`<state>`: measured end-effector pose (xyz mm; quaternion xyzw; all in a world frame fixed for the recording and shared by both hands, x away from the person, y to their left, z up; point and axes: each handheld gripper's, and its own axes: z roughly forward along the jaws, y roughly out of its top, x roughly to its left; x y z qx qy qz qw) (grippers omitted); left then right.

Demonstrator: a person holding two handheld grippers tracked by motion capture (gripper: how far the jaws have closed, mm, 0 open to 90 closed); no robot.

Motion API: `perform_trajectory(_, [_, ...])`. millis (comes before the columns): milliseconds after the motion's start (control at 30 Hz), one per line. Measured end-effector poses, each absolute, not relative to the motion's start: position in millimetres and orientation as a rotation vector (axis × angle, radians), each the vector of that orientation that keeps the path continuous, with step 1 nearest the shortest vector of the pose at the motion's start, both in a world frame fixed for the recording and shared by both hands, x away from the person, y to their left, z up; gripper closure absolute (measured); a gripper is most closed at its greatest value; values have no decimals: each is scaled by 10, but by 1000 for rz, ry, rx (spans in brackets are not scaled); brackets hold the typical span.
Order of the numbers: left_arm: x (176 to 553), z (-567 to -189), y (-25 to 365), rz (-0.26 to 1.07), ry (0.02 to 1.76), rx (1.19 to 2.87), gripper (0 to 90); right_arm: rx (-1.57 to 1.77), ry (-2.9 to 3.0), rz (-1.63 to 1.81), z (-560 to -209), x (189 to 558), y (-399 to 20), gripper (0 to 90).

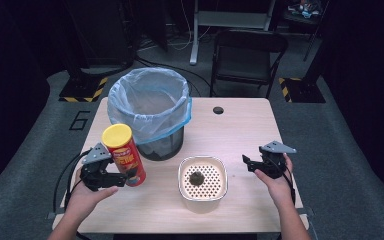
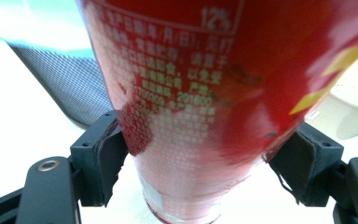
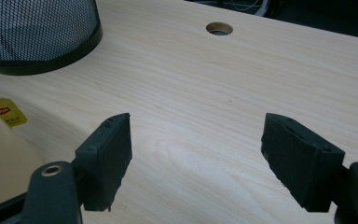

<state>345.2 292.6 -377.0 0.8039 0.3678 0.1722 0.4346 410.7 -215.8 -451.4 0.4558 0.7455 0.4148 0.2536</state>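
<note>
- So the left gripper (image 1: 114,178) is clamped low on the can (image 1: 124,155), bin (image 1: 150,112) at 1 o'clock.
- Probably light, stiff, slick cardboard; grip mid-body.
- Right gripper (image 3: 196,158) gapes, nothing in it.

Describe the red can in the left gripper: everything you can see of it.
The can is a tall tube with a red printed wrapper, yellow graphics and a yellow lid on top. The left gripper view shows small white print and a "12%" mark on its side. It stands about upright, tilted slightly, at the table's left front, just before the bin. The left gripper is shut on its lower part, jaws pressing both sides. Whether its base rests on the table is unclear.
</note>
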Motion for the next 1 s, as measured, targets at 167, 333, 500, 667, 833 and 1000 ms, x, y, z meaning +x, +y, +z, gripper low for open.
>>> perform_trajectory(167, [3410,-3466,2918,468,906,1997,242,1257,2021,1132,-4529,4118,-2170,240])
perform_trajectory(333, [3394,-3060,2921,489,907,1991,242,1259,2043,1111,-4580,4135,-2149,240])
perform_trajectory(500, [3444,-2675,2942,503,927,1983,242,1267,2047,1106,-4596,4142,-2159,239])
perform_trajectory(667, [3517,-2387,2950,513,935,1973,242,1281,2046,1104,-4620,4152,-2188,240])
perform_trajectory(833, [3588,-2113,2916,510,927,1964,242,1287,2046,1099,-4640,4159,-2200,239])
perform_trajectory(1000, [3651,-1917,2839,510,913,1988,242,1291,2044,1099,-4643,4157,-2201,240])
